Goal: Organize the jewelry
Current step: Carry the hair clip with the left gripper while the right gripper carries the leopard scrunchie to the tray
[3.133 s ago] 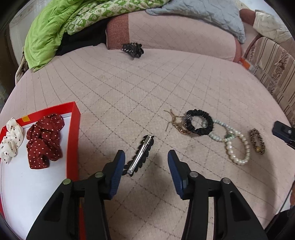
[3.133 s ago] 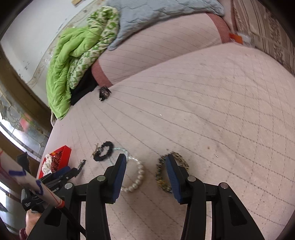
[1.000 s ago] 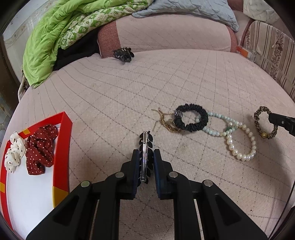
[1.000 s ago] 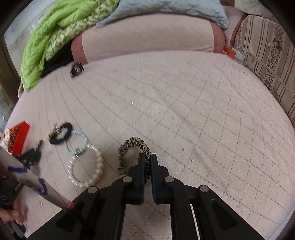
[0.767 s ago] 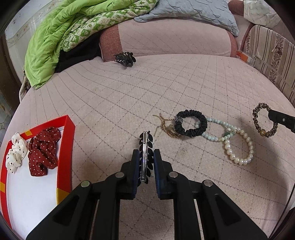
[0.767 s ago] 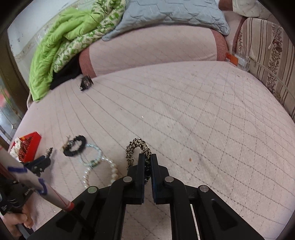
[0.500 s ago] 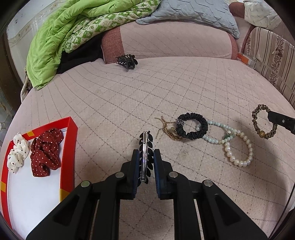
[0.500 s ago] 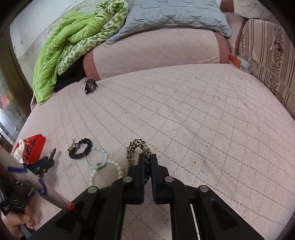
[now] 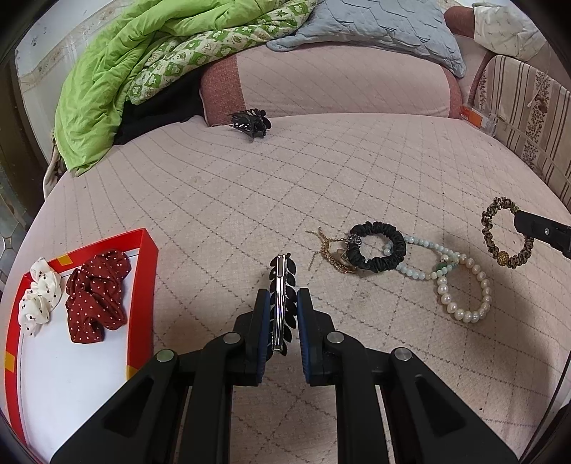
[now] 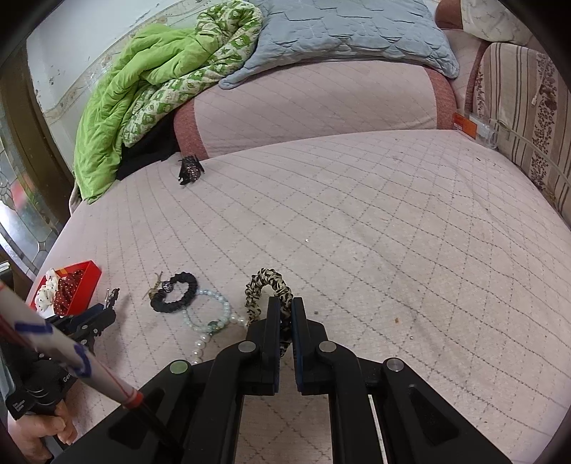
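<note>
Black leaf-patterned barrette (image 9: 282, 299), metal spine up: clamped between the pads of the left gripper (image 9: 282, 314) at lower centre of the left wrist view, lifted clear of the cover.

Leopard-print scrunchie (image 10: 268, 288): pinched in the right gripper (image 10: 283, 321), lower centre of the right wrist view; its loop stands above the closed jaws.

Red-rimmed tray (image 9: 145, 250), white floor, lower left of the left view. Holds a dark red dotted scrunchie (image 9: 95, 296) and a cream dotted scrunchie (image 9: 37, 296), side by side.

Still loose on the cover, centre right of the left view: black scrunchie (image 9: 378, 246) lying over a gold chain (image 9: 326, 250); pale green bead bracelet (image 9: 421, 264) overlapping a pearl bracelet (image 9: 464, 292). Black claw clip (image 9: 249, 123) lies well apart, at the foot of the bolster, upper centre.

Risks, as judged:
- Barrette is gripped across its narrow sides; a tilt could let it pivot or slip out on the way to the tray.
- Scrunchie is soft and held by a thin pinch of fabric; it may slide free.
- Chain, scrunchie and bracelets overlap, so lifting one could drag another.

Surface: pink quilted bed cover (image 9: 249, 200) with a diamond stitch, soft and yielding, lightly soiled. Room: pink bolster (image 9: 339, 85), green quilt (image 9: 117, 64) heaped at upper left, grey-blue pillow (image 9: 374, 32), striped upholstery (image 9: 528, 107) at right.
</note>
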Motion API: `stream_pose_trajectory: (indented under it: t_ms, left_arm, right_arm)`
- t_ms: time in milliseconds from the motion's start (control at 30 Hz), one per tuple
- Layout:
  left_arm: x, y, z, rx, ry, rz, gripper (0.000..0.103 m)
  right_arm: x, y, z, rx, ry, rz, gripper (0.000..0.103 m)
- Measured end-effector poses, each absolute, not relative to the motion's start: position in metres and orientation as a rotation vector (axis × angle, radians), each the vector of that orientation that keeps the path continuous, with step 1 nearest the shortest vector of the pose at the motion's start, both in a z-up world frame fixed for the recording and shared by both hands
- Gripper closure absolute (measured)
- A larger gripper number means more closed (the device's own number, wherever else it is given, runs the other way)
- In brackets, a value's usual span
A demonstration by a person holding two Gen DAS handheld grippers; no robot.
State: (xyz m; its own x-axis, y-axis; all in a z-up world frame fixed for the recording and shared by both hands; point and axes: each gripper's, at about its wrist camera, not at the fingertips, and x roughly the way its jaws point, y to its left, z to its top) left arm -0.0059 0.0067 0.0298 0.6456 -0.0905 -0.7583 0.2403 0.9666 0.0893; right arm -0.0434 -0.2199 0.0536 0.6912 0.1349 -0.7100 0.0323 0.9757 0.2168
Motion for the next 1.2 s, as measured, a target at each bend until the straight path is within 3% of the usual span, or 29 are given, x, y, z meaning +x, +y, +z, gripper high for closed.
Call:
stream_pose_trajectory:
  t_ms: [1200]
  left_arm:
    - [-0.013, 0.054, 0.059, 0.093, 0.795, -0.167, 0.088]
  right_arm:
    - [-0.031, -0.144, 0.064, 0.177, 0.796, 0.192, 0.097]
